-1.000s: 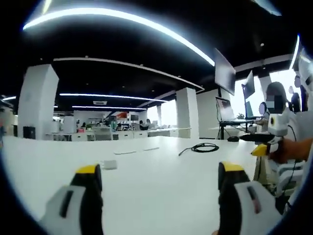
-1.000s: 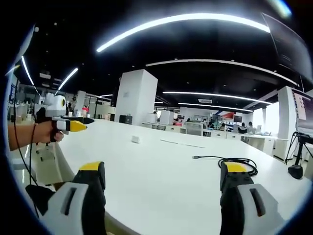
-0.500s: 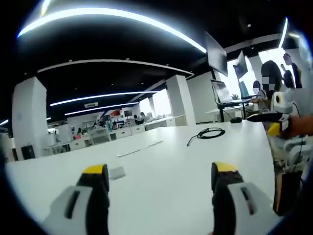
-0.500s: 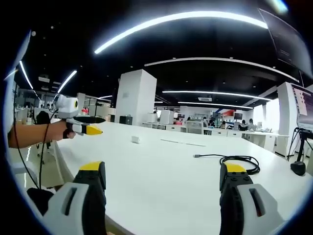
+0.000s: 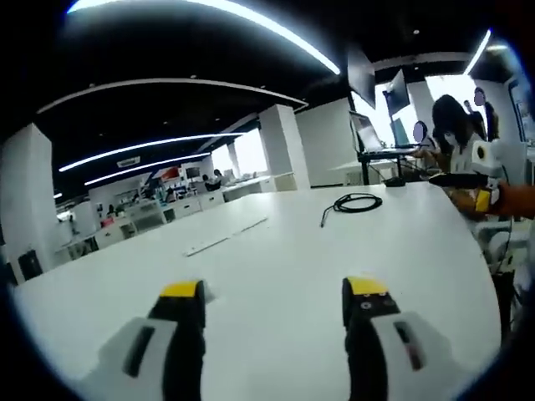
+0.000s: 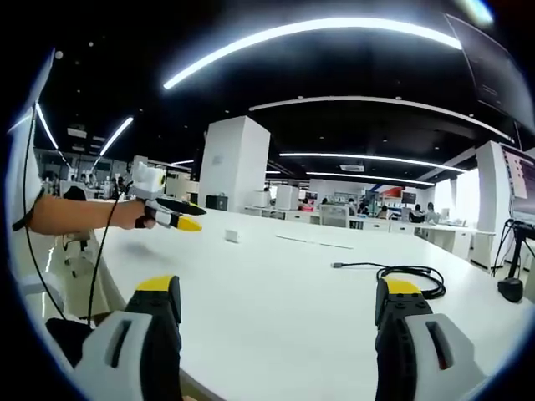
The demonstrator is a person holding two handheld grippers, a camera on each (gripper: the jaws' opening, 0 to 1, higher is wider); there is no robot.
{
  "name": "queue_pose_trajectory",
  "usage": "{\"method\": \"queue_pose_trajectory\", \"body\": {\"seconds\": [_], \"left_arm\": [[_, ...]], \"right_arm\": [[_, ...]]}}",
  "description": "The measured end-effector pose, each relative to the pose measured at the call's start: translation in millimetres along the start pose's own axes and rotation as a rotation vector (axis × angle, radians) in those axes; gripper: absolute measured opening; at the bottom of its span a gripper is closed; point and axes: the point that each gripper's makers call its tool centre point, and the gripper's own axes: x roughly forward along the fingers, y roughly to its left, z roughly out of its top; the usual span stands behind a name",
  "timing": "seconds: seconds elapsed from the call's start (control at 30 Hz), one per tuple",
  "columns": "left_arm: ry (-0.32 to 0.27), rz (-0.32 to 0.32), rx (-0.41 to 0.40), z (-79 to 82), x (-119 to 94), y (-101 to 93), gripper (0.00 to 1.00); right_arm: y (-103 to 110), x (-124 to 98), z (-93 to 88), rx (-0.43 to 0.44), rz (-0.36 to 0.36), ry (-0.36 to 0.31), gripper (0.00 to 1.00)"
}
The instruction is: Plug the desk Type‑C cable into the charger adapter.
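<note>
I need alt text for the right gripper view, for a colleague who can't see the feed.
The right gripper, open and holding nothing, hovers over a white desk. A coiled black cable lies ahead on the right and a small white charger adapter farther back. From the left, the left gripper reaches over the desk.

A long white desk runs out into an open office with white pillars and curved ceiling light strips. Near its far edge lies a thin white strip. Past its right end, a laptop sits on a black stand.
</note>
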Motion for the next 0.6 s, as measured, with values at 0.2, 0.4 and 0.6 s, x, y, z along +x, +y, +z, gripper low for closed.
{"method": "queue_pose_trajectory", "body": {"seconds": [0.2,0.4,0.6], "left_arm": [[0.064,-0.026,0.058,-0.8,16,17.6,0.67],[0.139,-0.058,0.094,-10.9,33,36.8,0.7],[0.199,-0.11,0.173,-22.0,46,54.1,0.74]], "right_arm": [[-2,1,-1.0,0.0,-0.001,0.005,0.98],[-2,3,-0.6,-0.004,0.001,0.011,0.98],[-3,3,-0.9,-0.01,0.003,0.017,0.98]]}}
